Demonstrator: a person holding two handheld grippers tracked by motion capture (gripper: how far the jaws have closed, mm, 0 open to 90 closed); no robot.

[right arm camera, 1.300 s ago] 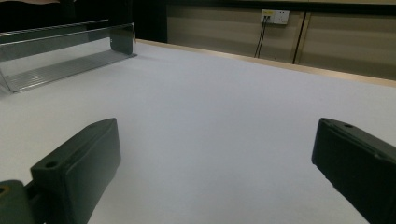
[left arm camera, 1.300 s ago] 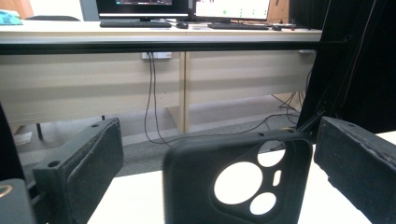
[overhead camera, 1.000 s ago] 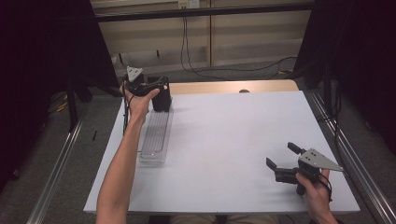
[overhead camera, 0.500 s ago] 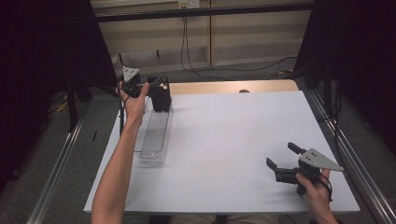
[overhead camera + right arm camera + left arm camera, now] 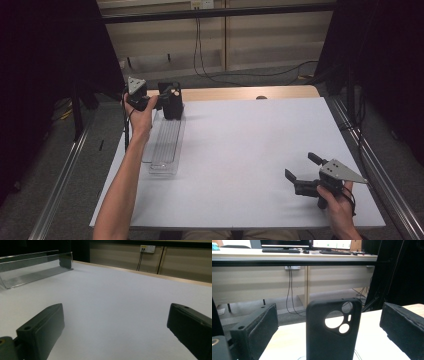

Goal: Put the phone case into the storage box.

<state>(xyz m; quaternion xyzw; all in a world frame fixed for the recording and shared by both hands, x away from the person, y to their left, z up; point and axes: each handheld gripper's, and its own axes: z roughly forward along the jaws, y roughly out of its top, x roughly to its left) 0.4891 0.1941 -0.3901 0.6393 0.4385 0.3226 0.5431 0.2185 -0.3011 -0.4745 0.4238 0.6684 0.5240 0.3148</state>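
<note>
Left gripper [image 5: 159, 101] has backed slightly left off the black soft phone case [image 5: 172, 101], jaws now spread, case standing free at the far end of the clear ribbed plastic tray [image 5: 165, 147]: placed, I judge. Left gripper view reveals its camera cutouts [image 5: 336, 321]. Right gripper [image 5: 298, 175] idles open, near right.
</note>
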